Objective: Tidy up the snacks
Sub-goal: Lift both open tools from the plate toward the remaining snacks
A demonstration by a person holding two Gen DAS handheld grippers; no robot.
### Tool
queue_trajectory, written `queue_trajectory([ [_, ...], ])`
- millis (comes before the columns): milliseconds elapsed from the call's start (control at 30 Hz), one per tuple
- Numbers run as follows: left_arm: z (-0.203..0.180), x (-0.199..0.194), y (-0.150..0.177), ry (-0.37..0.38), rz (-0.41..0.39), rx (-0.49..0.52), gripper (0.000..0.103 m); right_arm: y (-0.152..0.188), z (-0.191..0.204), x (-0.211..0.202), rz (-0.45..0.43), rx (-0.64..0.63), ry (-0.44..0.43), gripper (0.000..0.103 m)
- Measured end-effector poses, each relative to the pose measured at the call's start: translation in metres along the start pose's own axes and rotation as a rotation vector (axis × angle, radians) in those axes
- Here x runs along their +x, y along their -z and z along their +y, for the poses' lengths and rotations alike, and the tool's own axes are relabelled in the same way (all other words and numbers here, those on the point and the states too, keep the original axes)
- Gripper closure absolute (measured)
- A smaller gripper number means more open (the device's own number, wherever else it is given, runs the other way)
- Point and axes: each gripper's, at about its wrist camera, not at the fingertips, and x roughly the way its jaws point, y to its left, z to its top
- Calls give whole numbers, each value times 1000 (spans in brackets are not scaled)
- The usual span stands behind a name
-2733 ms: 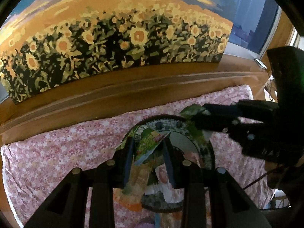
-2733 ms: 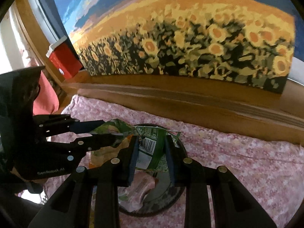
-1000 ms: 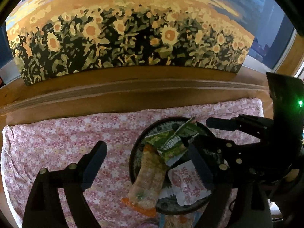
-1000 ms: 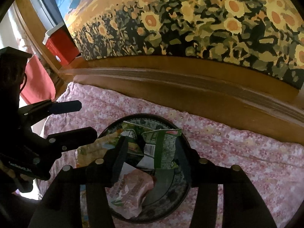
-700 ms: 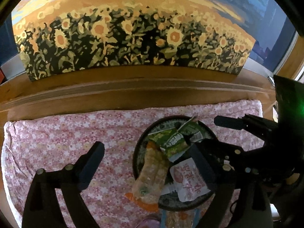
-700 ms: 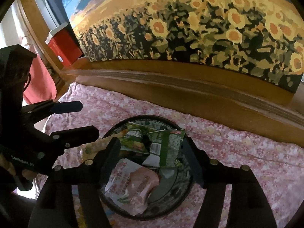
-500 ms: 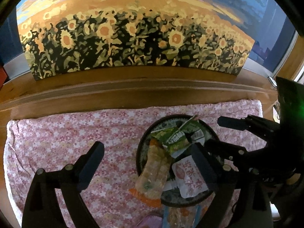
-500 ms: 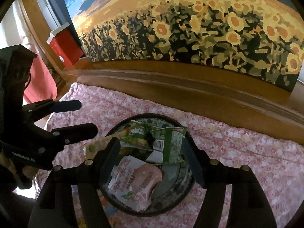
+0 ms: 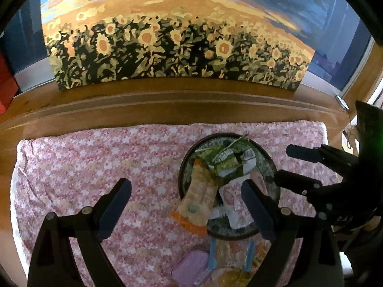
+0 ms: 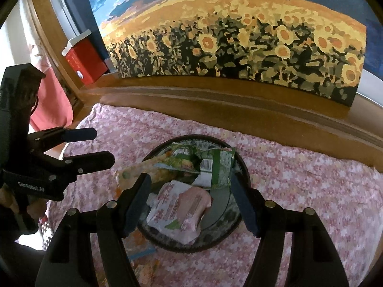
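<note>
Both grippers have let go of the green snack packets since the earlier frames and drawn back from the round dark patterned plate [image 9: 269,165], and the right gripper's jaws have just been opening with nothing between them.

From the left wrist view, my left gripper [image 9: 186,196] stands wide and empty; the plate lies toward its right finger, on the pink flowered cloth [image 9: 95,157]. A long orange-and-clear snack bag [image 9: 198,191] hangs over the plate's near-left rim, its long axis running away from me, roughly in line with the fingers. Loose packets [image 9: 227,256] lie on the cloth just nearer than the plate.

From the right wrist view, my right gripper [image 10: 191,203] is spread moderately wide, holding nothing, with the plate [image 10: 241,174] centred ahead of it. The pink-and-white pouch [image 10: 182,208] sits between its fingers, the crumpled green packets [image 10: 205,165] beyond. I judge the right hand nearer the plate, the left nearer the loose packets.
</note>
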Motion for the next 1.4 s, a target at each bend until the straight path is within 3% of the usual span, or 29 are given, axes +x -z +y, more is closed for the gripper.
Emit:
queue_trajectory([
  [467,2,-7,40,-24,37,10,7,25,19,-18,1,-12,1,33],
  [1000,4,13,107,-23,117,41,8,83,38,-13,95,-8,3,33],
  [1400,-5,34,113,-37,153,66,8,103,45,5,173,-28,32,33],
])
